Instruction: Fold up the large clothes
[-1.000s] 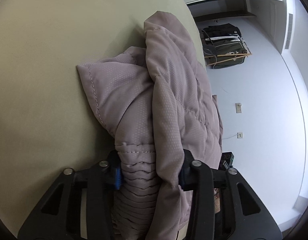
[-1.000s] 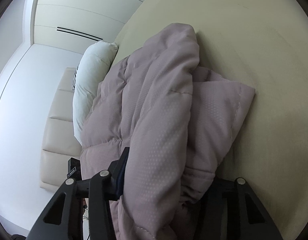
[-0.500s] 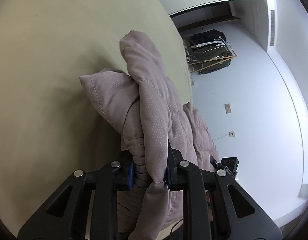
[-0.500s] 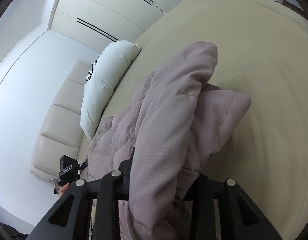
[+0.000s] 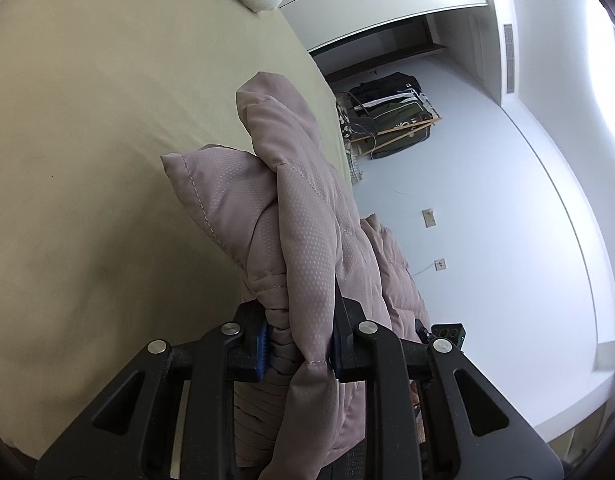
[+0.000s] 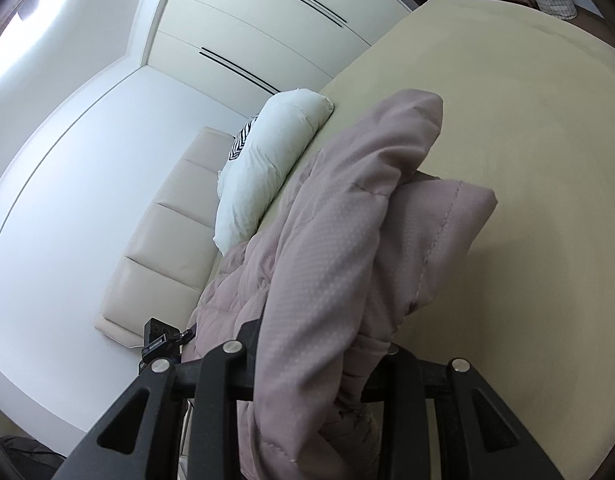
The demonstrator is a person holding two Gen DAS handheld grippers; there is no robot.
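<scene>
Left wrist view shows one mauve quilted padded jacket (image 5: 303,240) bunched above the pale yellow-green bed sheet (image 5: 107,140). Left gripper (image 5: 297,344) is clamped on its folds; right gripper (image 6: 319,344) likewise pinches it. One white pillow (image 6: 267,168) lies beyond.

One quilted jacket (image 5: 307,240), one white pillow (image 6: 267,160), one bed (image 5: 107,140), two claws.

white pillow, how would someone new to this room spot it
Start at the wide pale yellow-green bed. At its far end by the padded headboard lies the white pillow, plain and puffy, unlike the dusty-pink quilted jacket bunched beside it.
</scene>
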